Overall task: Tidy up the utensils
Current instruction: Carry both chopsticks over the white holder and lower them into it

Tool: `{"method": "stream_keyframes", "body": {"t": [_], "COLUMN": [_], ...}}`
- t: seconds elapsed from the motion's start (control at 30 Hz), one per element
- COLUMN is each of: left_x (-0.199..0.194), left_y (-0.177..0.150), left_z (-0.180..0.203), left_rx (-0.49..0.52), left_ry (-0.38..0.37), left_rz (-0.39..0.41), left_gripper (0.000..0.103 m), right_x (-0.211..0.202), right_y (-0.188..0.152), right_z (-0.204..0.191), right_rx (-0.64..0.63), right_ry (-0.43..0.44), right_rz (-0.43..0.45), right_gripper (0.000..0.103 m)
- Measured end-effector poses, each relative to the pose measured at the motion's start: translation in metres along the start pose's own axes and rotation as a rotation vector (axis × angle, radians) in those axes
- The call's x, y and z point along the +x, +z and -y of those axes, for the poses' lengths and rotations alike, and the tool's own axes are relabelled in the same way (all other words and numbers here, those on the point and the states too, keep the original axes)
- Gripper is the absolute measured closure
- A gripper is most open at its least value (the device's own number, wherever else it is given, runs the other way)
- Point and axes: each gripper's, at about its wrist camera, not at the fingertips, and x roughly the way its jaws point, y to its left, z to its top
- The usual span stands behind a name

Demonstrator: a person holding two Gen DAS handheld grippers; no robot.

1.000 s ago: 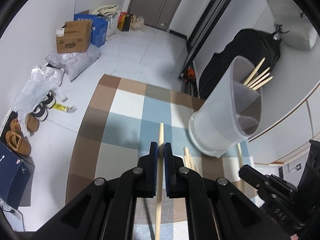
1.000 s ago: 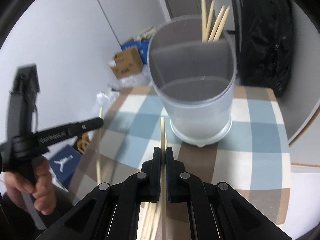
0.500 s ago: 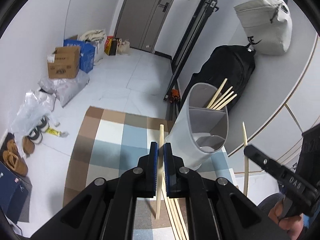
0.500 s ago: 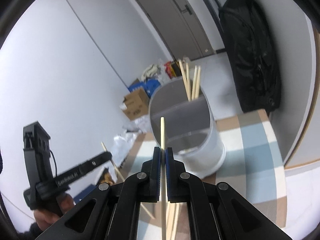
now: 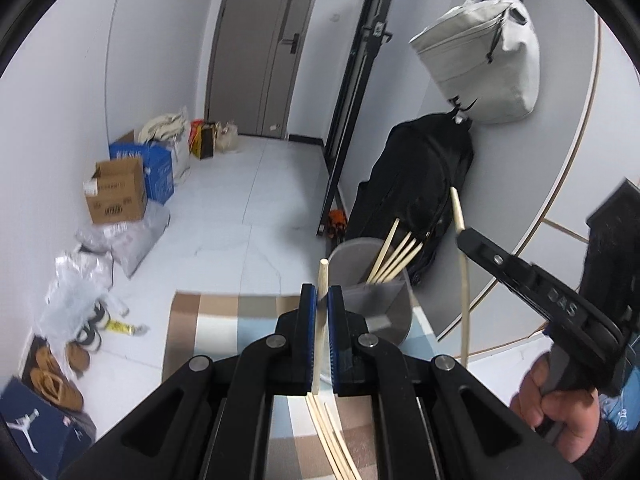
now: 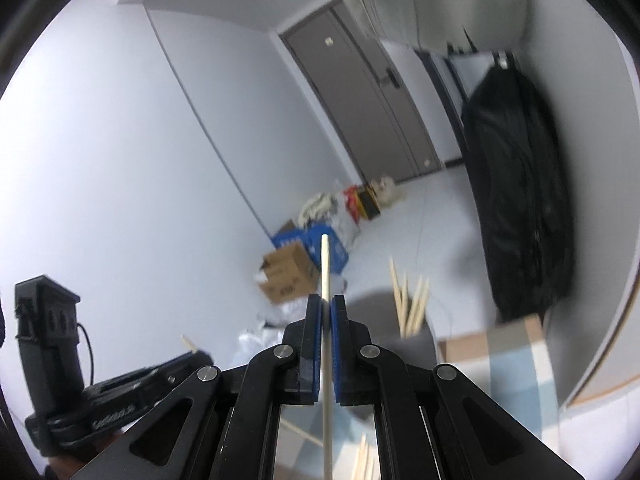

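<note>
Claw on our left is clenched on a wooden chopstick, blue pads pressed to its sides, and the stick pokes up past the fingertips. Our right claw grips a second chopstick the same way, upright and lifted clear of the table. From the left wrist view we see that right claw off to the side, its stick hanging down through it beside the holder. Just beyond our left fingertips stands the grey utensil holder on the checked table, with a bunch of chopsticks leaning in its far compartment. More loose chopsticks lie on the table under our left claw. Behind the holder a black bag leans against the wall, with a pale bag hanging above it.
</note>
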Motion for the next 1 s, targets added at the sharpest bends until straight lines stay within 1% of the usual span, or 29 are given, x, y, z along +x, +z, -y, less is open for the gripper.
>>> {"method": "stream_keyframes", "body": {"t": [0.2, 0.33, 0.47, 0.57, 0.7, 0.8, 1.0], "left_x": [-0.007, -0.002, 0.012, 0.023, 0.037, 0.045, 0.056], "left_y": [0.034, 0.055, 0.068, 0.071, 0.073, 0.073, 0.073], "left_z": [0.013, 0.018, 0.018, 0.015, 0.013, 0.010, 0.007], "left_rx": [0.046, 0.073, 0.088, 0.076, 0.079, 0.084, 0.093], "left_ry": [-0.028, -0.033, -0.043, -0.068, -0.079, -0.086, -0.098], "left_rz": [0.039, 0.059, 0.062, 0.043, 0.027, 0.014, -0.010], "left_gripper": [0.101, 0.101, 0.101, 0.101, 0.101, 0.101, 0.101], "right_x": [0.018, 0.037, 0.057, 0.074, 0.088, 0.098, 0.105], "right_y": [0.041, 0.059, 0.069, 0.072, 0.073, 0.067, 0.052], "right_z": [-0.005, -0.004, 0.008, 0.020, 0.027, 0.032, 0.028], "right_rx": [-0.039, -0.058, -0.030, 0.003, 0.012, 0.013, 0.005], "right_ry": [0.010, -0.002, -0.017, -0.027, -0.066, -0.086, -0.134], "right_rz": [0.091, 0.142, 0.176, 0.202, 0.232, 0.248, 0.285], "right_gripper": [0.099, 0.099, 0.099, 0.099, 0.099, 0.099, 0.099]}}
